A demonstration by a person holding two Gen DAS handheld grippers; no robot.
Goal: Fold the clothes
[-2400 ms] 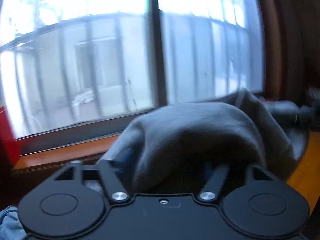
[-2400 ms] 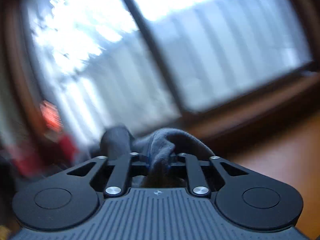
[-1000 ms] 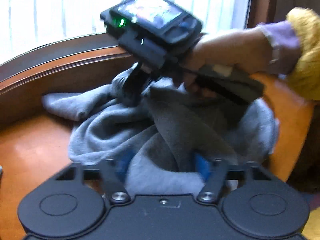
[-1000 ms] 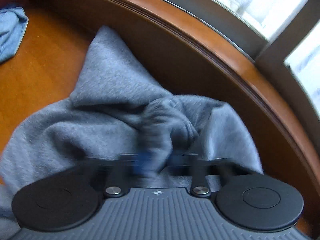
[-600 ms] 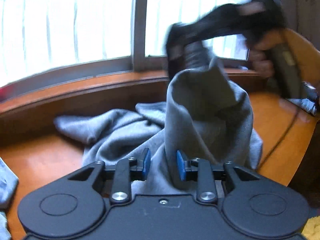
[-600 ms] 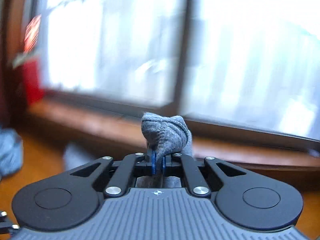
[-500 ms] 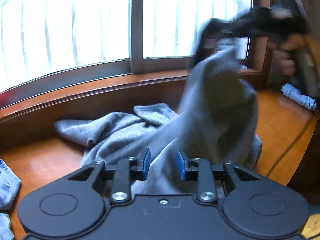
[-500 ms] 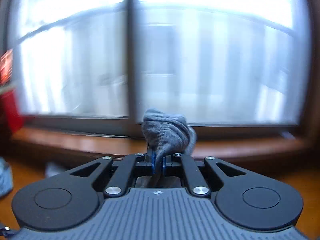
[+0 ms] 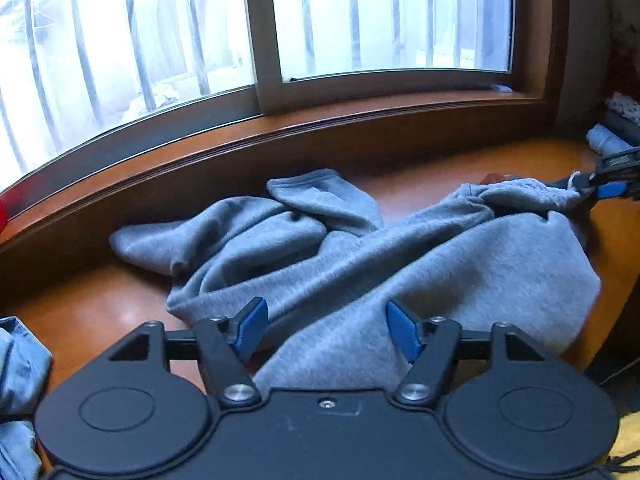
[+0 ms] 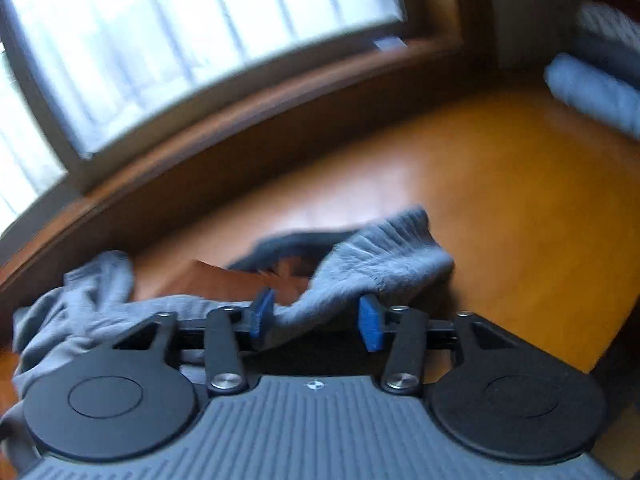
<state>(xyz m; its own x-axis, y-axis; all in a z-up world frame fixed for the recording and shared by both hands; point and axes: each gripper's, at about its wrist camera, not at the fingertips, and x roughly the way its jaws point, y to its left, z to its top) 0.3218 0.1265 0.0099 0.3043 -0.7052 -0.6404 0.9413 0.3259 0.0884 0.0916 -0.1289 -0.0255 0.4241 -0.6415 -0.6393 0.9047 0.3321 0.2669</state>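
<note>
Two hand-held devices, each seen from just behind its own tool. The left tool [image 9: 326, 330] has a smooth matte black body with a small screw at its top centre, flanked by two round black housings with recessed discs. Two black link arms, each pinned by a silver bolt, run forward to blue pads [image 9: 250, 326] on a thin black cross-rail. The right tool [image 10: 316, 316] has the same black housings, silver bolts and blue pads [image 10: 370, 322], but its grey body is ribbed lengthwise and bears a small round crosshair mark at top centre.
</note>
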